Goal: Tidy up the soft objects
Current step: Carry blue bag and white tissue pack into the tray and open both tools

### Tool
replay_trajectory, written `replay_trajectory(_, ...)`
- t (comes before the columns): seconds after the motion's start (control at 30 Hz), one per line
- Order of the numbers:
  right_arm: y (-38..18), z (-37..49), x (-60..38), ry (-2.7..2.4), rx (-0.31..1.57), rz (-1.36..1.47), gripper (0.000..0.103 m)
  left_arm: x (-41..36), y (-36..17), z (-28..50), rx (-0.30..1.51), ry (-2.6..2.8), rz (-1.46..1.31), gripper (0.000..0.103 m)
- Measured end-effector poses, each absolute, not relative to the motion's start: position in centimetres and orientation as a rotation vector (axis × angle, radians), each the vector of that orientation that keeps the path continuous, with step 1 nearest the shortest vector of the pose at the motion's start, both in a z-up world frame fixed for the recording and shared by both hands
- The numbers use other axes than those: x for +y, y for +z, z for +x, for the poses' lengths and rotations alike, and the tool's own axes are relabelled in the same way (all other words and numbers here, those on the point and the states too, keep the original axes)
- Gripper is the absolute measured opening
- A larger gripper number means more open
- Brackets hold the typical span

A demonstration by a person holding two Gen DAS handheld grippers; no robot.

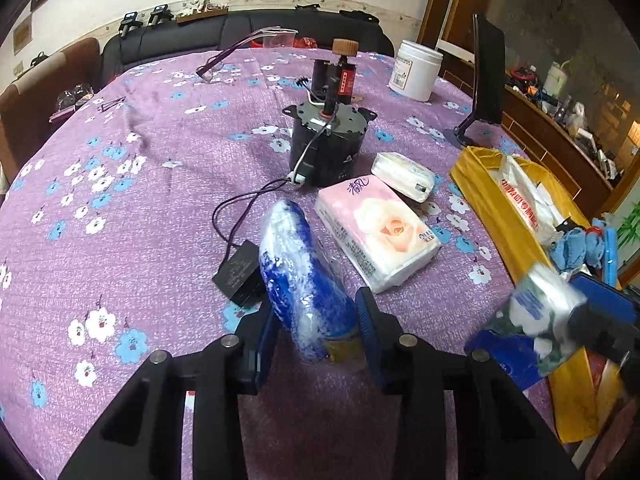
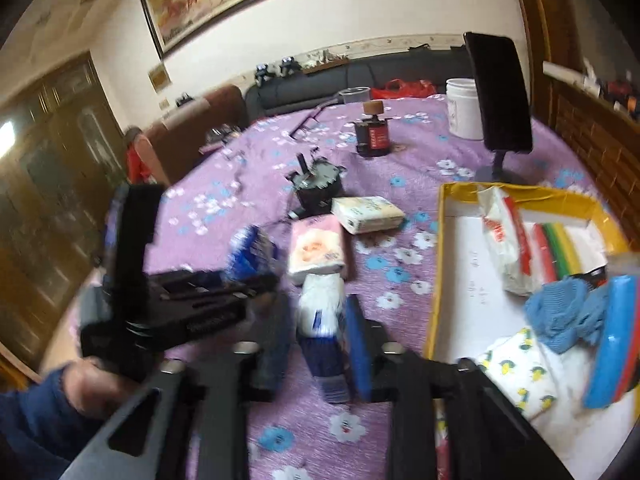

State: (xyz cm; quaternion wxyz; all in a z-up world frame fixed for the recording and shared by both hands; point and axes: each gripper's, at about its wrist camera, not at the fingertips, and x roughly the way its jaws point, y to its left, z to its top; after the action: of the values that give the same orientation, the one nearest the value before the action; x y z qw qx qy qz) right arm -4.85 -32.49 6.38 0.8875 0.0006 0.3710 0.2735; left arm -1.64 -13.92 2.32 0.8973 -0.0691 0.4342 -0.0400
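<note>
A blue-and-white tissue pack (image 1: pixel 306 280) stands upright between the blue pads of my left gripper (image 1: pixel 316 328), which is shut on its lower end. The right wrist view is blurred. There, a second blue-and-white pack (image 2: pixel 322 312) lies between the fingers of my right gripper (image 2: pixel 320 344). It rests against the right pad (image 2: pixel 358 344) with a slim gap at the left finger, so the jaws stand open. A pink rose-print tissue pack (image 1: pixel 378 236) and a white pack (image 1: pixel 402 176) lie on the purple flowered cloth. The yellow box (image 2: pixel 438 264) sits at the right.
In the box are a red-and-white tissue pack (image 2: pixel 504 240), a blue knitted cloth (image 2: pixel 560 312) and a lemon-print cloth (image 2: pixel 516 376). A black motor (image 1: pixel 324 148) with its cable and a black block (image 1: pixel 240 276) stand behind the packs. Farther back are a white jar (image 1: pixel 416 70), a dark stand (image 1: pixel 486 72) and glasses (image 1: pixel 224 60).
</note>
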Motion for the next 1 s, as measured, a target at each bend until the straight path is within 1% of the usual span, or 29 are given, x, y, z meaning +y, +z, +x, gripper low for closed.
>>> replay_trajectory(0.1, 5.6, -4.8, -32.2, 0.559, 0.791, -0.026, 0.054, -13.7, 2.6, -2.1, 0.885, -0.085, -0.148, 0.036)
replay_trajectory(0.13, 5.3, -4.6, -32.0, 0.553, 0.808, -0.035, 0.053, -13.7, 2.7, -2.2, 0.881, -0.088, -0.146, 0.036)
replay_trajectory(0.17, 4.9, -4.5, -31.8, 0.548, 0.826, -0.045, 0.049, -13.7, 2.8, -2.3, 0.878, -0.092, -0.147, 0.036)
replay_trajectory(0.2, 4.6, -4.5, -31.6, 0.543, 0.839, -0.055, 0.033, -13.8, 2.9, -2.4, 0.872, -0.099, -0.148, 0.036)
replay_trajectory(0.23, 4.4, -4.5, -31.5, 0.530, 0.849, -0.069, 0.024, -13.8, 3.0, -2.6, 0.865, -0.101, -0.144, 0.036)
replay_trajectory(0.3, 4.3, -4.8, -31.5, 0.513, 0.836, -0.086, 0.022, -13.9, 3.3, -2.9, 0.848, -0.099, -0.132, 0.036)
replay_trajectory(0.6, 6.8, -5.2, -34.0, 0.536, 0.752, 0.081, 0.021, -14.6, 4.6, -4.6, 0.774, -0.091, -0.078, 0.036)
replay_trajectory(1.0, 7.4, -5.0, -37.1, 0.535, 0.721, 0.225, 0.021, -18.4, 5.6, -5.5, 0.720, -0.103, 0.066, 0.036)
